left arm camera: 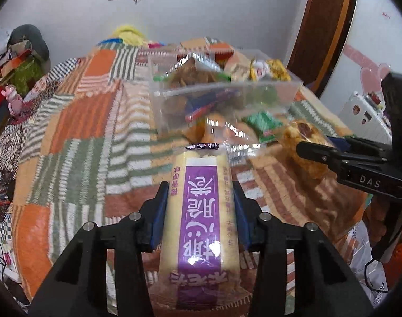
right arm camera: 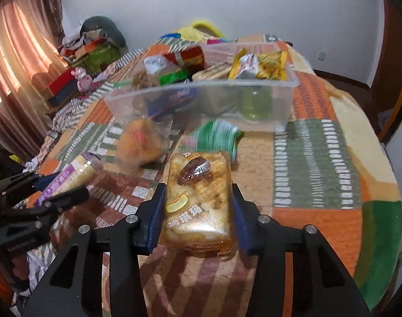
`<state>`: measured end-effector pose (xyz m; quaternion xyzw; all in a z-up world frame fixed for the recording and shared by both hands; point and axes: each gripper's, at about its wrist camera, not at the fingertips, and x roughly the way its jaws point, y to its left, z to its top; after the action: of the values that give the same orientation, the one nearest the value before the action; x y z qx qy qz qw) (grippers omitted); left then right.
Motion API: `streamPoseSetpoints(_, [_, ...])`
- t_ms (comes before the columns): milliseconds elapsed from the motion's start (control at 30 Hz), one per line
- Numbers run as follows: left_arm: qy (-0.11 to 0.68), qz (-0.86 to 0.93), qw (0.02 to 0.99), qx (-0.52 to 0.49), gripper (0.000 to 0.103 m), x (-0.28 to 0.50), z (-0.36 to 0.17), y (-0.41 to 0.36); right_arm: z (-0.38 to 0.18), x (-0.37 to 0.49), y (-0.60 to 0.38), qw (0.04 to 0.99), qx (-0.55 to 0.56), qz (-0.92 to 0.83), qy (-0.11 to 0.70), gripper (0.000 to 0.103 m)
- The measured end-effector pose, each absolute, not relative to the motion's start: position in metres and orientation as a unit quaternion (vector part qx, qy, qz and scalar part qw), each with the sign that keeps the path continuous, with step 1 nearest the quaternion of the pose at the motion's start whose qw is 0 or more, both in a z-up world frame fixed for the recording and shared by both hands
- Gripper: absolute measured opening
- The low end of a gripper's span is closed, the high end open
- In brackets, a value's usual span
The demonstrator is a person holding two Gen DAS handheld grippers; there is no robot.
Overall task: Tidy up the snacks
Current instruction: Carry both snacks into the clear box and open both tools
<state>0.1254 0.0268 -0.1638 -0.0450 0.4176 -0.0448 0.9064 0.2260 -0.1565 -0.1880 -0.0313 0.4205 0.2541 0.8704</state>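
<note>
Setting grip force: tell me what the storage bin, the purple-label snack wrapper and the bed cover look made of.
Storage bin: clear, rigid-looking plastic; contents show through its walls.
Purple-label snack wrapper: thin glossy plastic film, with glare spots.
Bed cover: soft matte textile, probably woven or knitted; fuzzy striped patches.

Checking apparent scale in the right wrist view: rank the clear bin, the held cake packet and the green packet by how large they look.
1. clear bin
2. cake packet, enlarged by nearness in the right gripper
3. green packet, blurred

A snack-filled bin (right arm camera: 201, 97) sat on the bed (right arm camera: 317, 158); two loose packets (right arm camera: 141, 140) lay just before it.
</note>
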Motion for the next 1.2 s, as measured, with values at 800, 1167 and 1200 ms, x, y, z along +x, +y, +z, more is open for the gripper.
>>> streamPoseSetpoints(800, [0.341,-0.013,0.938,-0.055,0.045,0.234,-0.097,0.053,-0.115,0.288,-0.151,0.919,-0.007,0.227,0.321,0.042])
streamPoseSetpoints(1167, [0.372,-0.005,0.926,-0.068,0.045,0.311,-0.119,0.064,-0.136,0.334,-0.132,0.909,-0.015,0.212,0.359,0.042])
streamPoseSetpoints(1200, [0.376,-0.003,0.924,-0.070,0.045,0.315,-0.122,0.065,-0.137,0.337,-0.129,0.908,-0.019,0.212,0.361,0.042])
